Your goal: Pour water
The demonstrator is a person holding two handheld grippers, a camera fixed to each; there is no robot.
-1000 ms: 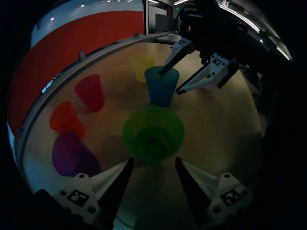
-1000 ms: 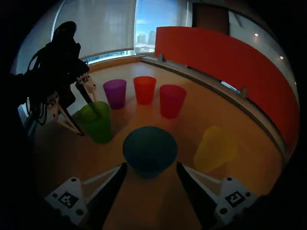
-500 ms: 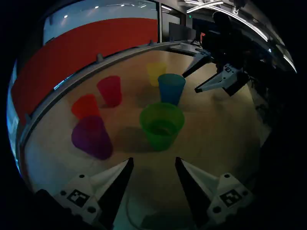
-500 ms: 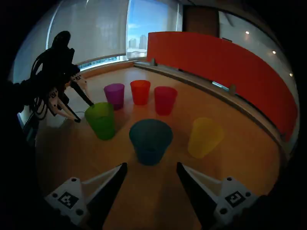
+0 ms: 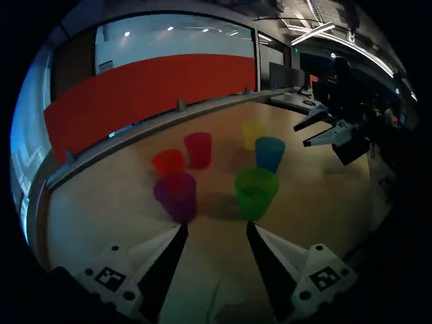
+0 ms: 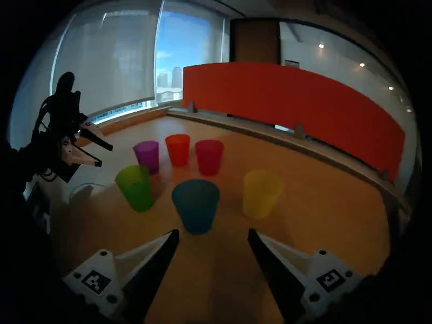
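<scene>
Several plastic cups stand upright on the wooden table. In the left gripper view, the green cup [image 5: 255,191] and the purple cup [image 5: 175,194] are nearest, with blue [image 5: 269,153], yellow [image 5: 253,133], red [image 5: 198,149] and orange [image 5: 168,162] behind them. My left gripper [image 5: 216,227] is open and empty, short of the green cup. In the right gripper view, the blue cup [image 6: 195,205] is nearest, flanked by green [image 6: 135,187] and yellow [image 6: 261,192]. My right gripper [image 6: 212,233] is open and empty in front of it. Each gripper appears in the other's view, left [image 6: 105,156] and right [image 5: 301,136], both raised off the table.
A long red partition [image 6: 302,116] runs behind the table's far edge [image 6: 291,141]. Bright windows [image 6: 178,65] lie beyond it at the left. A faint round outline [image 6: 83,189] shows on the tabletop left of the green cup. Bare wood [image 6: 324,216] extends right of the yellow cup.
Both grippers have drawn back and up from the cups. The left has left the green cup, the right the blue cup. The cups stand where they were.
</scene>
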